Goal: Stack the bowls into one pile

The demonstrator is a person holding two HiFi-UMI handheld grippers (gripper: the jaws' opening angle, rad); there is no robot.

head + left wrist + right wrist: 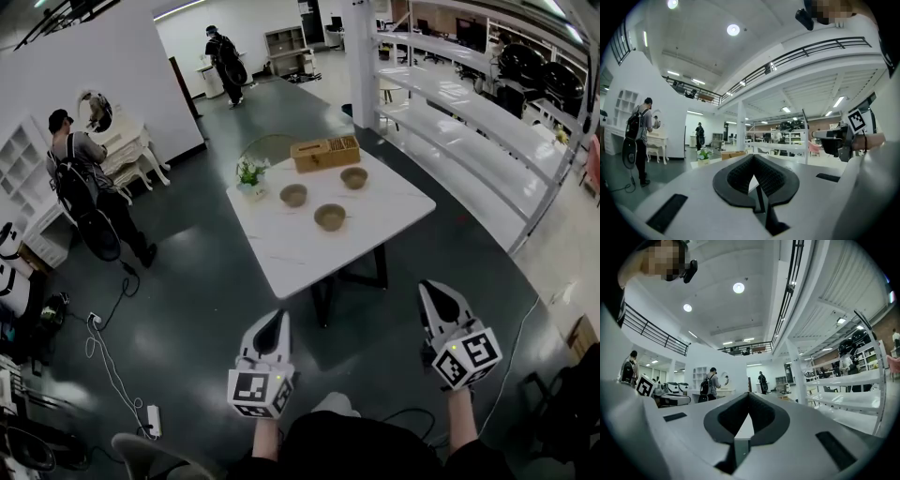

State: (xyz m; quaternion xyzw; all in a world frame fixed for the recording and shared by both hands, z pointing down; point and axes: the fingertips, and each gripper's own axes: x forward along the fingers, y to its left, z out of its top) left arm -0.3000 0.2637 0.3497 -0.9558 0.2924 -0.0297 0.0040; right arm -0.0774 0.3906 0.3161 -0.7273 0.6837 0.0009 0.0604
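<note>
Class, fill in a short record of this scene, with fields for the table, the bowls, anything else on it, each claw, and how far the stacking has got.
table: white table, ahead of both claws
bowls: three, each apart, none stacked: left bowl, far bowl, near bowl
other items: wooden box at the far edge; small potted plant at the left corner
left claw: shut, empty, short of the table
right claw: shut, empty, short of the table
progress: stacking not begun
</note>
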